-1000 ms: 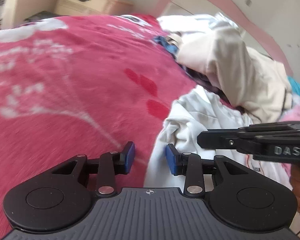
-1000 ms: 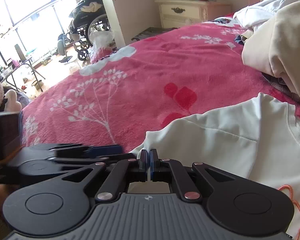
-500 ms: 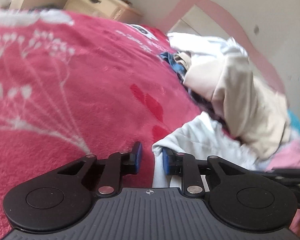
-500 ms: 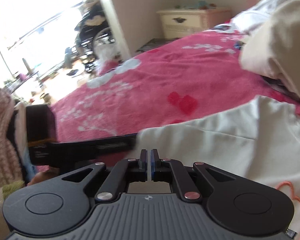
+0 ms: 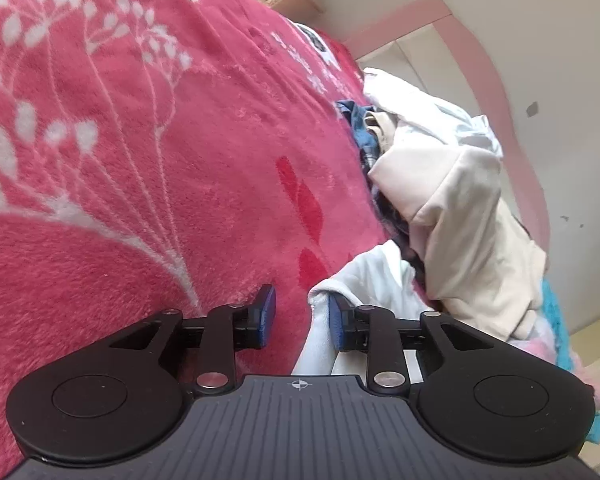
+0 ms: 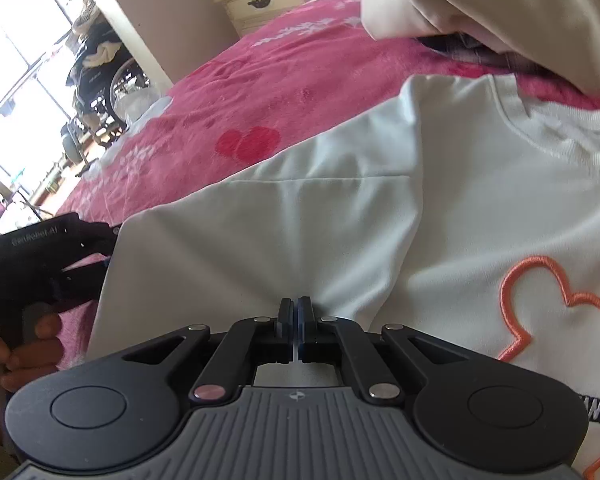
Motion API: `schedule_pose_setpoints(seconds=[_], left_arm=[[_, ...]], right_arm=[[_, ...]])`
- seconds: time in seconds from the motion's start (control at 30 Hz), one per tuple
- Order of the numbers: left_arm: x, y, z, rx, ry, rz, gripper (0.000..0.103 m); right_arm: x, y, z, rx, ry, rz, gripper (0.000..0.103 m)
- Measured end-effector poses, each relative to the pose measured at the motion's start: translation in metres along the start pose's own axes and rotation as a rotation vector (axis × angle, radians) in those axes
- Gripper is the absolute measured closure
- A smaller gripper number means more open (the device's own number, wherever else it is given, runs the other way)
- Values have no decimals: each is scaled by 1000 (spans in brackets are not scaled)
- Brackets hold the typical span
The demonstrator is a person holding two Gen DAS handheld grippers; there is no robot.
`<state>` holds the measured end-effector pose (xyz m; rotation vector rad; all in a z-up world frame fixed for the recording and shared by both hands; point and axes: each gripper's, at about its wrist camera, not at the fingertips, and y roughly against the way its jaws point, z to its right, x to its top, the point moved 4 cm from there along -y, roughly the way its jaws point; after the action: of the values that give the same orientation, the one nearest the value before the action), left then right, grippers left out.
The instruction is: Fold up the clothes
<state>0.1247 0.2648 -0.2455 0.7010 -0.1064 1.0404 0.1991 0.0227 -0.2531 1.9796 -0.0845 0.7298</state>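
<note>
Bedroom, pink floral blanket (image 5: 140,168) covering bed. White sweatshirt (image 6: 440,216) spread flat near bed's edge for folding. Left tongs (image 5: 302,316) opening, sleeve end (image 5: 320,320) between pads. Right tongs (image 6: 296,314) pressed together, apparently pinching sweatshirt fabric. Unfolded clothes pile (image 5: 452,208) beyond, awaiting turn.

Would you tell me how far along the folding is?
Nothing looks folded yet. The white shirt lies spread on the red blanket. The right gripper is shut on it; the left gripper is opening at its edge. The whole fold and the pile remain.
</note>
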Motion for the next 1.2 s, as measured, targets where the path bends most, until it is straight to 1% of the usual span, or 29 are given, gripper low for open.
schedule_pose_setpoints(seconds=[0.1,0.13,0.17,0.2,0.23,0.33,0.37,0.43,0.5,0.53,0.6,0.67,0.7,0.73,0.77,0.83,0.87,0.93,1.0,1.03,1.07,1.13,1.17,1.2], left_arm=[[2,6,0,23,17,8,73],[4,11,-1,43,19,38,73],[6,18,-3,74,25,92,70],[10,26,-5,103,36,150,64],[14,35,-9,120,56,195,63],[21,53,-14,119,117,250,62],[22,56,-12,119,114,258,62],[17,57,6,110,32,241,62],[6,56,31,67,-76,200,62],[-1,54,44,30,-125,168,61],[-14,43,62,-31,-195,95,55],[-28,27,71,-42,-246,20,53],[-35,18,72,-24,-274,-11,53],[-41,8,69,28,-304,-31,53],[-45,0,66,73,-327,-51,53],[-51,-11,55,137,-344,-80,54],[-52,-12,52,139,-342,-81,55],[-51,-9,50,121,-327,-76,54],[-49,-5,51,117,-322,-75,52],[-48,-3,52,122,-327,-70,51],[-46,-1,54,128,-333,-66,50],[-46,7,61,148,-362,-45,45],[-46,12,66,157,-383,-30,39],[-47,18,72,164,-412,-14,30]], right_arm=[[-1,0,-1,-7,11,-2,103],[0,0,0,-7,10,-3,103],[0,0,0,-7,8,-4,103],[0,0,1,-7,5,-5,103],[0,-1,1,-6,2,-4,103],[0,0,1,-10,5,0,103],[0,0,0,-11,7,1,103],[0,-1,0,-14,7,4,103],[0,-1,0,-14,-8,10,103],[0,-1,0,-12,-18,13,102],[1,1,1,-5,-43,19,101],[2,6,2,2,-71,29,98],[2,11,2,-3,-80,42,97],[0,18,3,-10,-88,62,93],[-2,27,5,-16,-95,83,93],[-11,50,9,-1,-124,116,93],[-16,64,13,6,-141,129,93],[-28,95,21,5,-159,154,92],[-40,130,31,-9,-161,184,83],[-46,147,36,-34,-154,196,70],[-52,165,41,-71,-143,208,61],[-63,198,48,-153,-114,237,59],[-68,213,51,-190,-104,248,52],[-72,226,55,-219,-103,253,48]])
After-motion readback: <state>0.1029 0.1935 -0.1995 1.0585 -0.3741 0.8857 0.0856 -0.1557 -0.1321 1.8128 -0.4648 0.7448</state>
